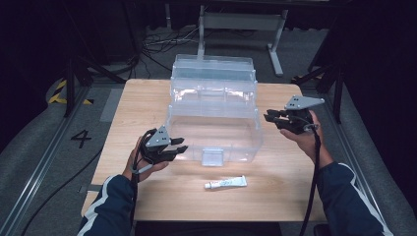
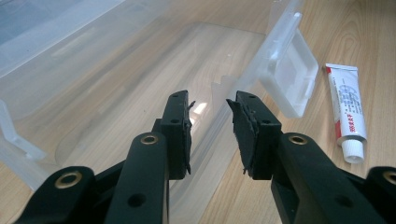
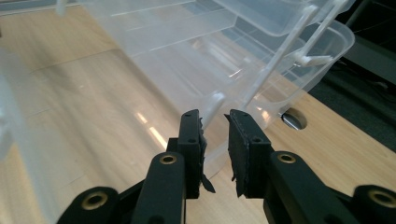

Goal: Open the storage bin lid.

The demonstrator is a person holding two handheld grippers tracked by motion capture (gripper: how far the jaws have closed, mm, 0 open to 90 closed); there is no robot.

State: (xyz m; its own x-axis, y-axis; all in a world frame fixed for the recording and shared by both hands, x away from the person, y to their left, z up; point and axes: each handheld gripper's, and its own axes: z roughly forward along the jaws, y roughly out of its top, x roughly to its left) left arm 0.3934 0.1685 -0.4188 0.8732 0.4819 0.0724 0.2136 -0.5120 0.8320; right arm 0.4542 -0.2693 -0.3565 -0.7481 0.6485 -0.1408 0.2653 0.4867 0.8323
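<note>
Clear plastic tiered storage box [image 1: 214, 115] fills mid-tabletop [image 1: 142, 98]; both tongs, left [image 1: 178, 146] and right [image 1: 269, 118], flank it, slightly parted, holding nothing, bare wood around.

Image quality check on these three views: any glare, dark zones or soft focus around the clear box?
High view: table lit, surroundings nearly black, clear box low in contrast, tube soft. Left gripper view: glare spot on the box wall between the jaws; tube label sharp. Right gripper view: bright streaks on the box, near jaws slightly soft.
</note>
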